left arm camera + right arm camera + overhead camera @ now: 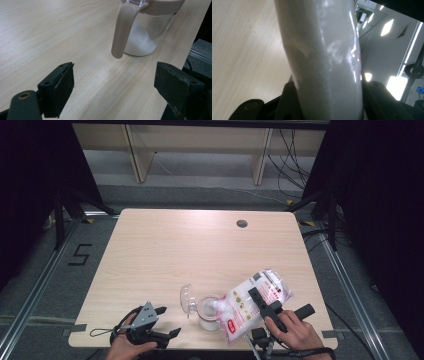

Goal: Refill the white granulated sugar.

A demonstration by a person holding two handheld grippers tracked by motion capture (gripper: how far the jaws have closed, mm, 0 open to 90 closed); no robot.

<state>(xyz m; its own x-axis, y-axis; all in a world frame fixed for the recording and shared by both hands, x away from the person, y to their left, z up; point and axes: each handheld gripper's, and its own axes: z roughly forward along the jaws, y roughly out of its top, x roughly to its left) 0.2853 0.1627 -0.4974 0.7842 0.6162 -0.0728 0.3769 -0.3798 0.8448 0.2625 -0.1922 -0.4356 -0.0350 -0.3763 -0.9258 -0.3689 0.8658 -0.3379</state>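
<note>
Your right gripper (pixel 264 304) clamps a tilted plastic bag (pixel 252 302) of white granules over a clear jar (pixel 208 312); your left gripper (pixel 167 321) rests wide open, empty.

The pale wood table (pixel 165 250) has a grommet hole (pixel 242 223); floor tape reads "5" (pixel 80 254). Your left gripper view shows the jar's beige handle (pixel 123 30) and white powder inside. The bag's red label is unreadable.

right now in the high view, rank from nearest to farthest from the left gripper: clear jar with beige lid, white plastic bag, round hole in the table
1. Clear jar with beige lid, just right of the left gripper.
2. White plastic bag, farther right, clamped in the right gripper.
3. Round hole, near the far edge.
</note>
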